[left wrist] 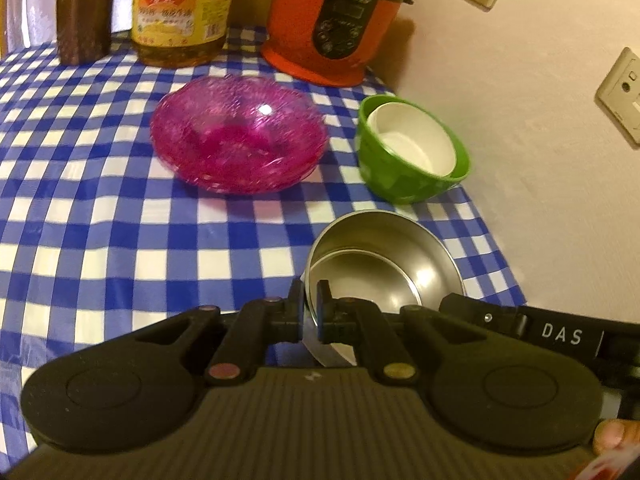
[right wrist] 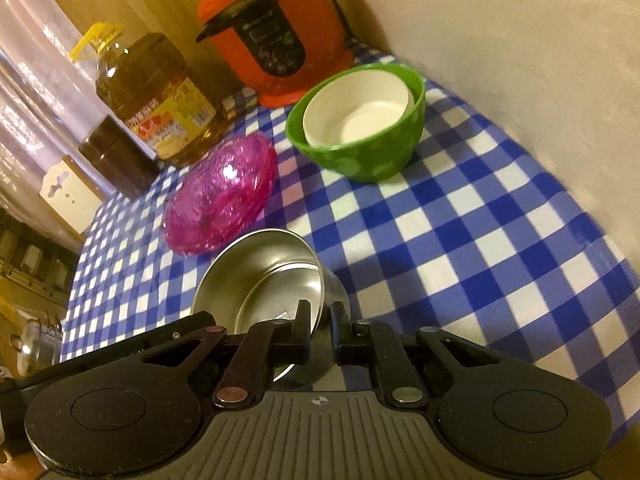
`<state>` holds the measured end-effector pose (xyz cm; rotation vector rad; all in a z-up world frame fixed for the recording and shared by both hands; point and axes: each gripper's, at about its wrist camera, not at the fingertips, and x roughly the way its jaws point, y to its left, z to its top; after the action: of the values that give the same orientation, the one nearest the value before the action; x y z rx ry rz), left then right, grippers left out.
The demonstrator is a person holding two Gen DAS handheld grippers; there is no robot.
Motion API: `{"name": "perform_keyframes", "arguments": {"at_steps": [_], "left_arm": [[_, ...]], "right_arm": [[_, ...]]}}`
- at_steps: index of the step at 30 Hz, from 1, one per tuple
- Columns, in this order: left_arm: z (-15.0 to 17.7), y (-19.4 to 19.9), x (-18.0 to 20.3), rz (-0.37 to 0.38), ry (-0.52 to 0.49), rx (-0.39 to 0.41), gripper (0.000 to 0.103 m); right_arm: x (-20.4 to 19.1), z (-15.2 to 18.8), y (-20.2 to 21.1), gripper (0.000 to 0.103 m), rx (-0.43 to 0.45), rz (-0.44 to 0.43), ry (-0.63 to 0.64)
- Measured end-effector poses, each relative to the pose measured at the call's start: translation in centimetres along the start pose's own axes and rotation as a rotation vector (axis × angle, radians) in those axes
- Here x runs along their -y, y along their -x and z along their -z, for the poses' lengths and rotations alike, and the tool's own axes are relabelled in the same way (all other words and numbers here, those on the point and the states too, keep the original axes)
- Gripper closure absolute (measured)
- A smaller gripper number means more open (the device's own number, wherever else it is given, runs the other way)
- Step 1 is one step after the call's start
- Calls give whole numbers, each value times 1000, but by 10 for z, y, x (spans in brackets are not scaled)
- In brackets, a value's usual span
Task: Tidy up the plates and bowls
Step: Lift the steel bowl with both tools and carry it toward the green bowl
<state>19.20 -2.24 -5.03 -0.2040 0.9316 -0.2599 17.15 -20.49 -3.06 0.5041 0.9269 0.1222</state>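
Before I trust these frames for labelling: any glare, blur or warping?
Left wrist view: a white glare spot on the pink plates, the checked tablecloth bowed by the fisheye. Right wrist view: tilted, the wall edge smeared, the steel bowl mirror-bright.

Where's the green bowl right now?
The green bowl sits on the checked tablecloth near the wall, right of the pink glass plates and in front of the orange cooker; a white bowl is nested inside.

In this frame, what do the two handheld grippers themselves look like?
Both the left gripper and the right gripper are matte black: two short fingers, linkage arms with round metal pivot pins, a ribbed grey plate flanked by two rounded lobes. White letters DAS mark a black bar seen from the left wrist.
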Motion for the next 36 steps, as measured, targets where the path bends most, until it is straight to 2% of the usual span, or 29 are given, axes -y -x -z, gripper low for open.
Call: {"name": "perform_keyframes", "arguments": {"at_steps": [19,36], "left_arm": [[-56,-5,55,86,-60,54,98],[-95,-29,77,105,-86,67,98]], "right_arm": [[22,-54,34,94,114,29,-13],[36,-97,27,94,155,55,7]]}}
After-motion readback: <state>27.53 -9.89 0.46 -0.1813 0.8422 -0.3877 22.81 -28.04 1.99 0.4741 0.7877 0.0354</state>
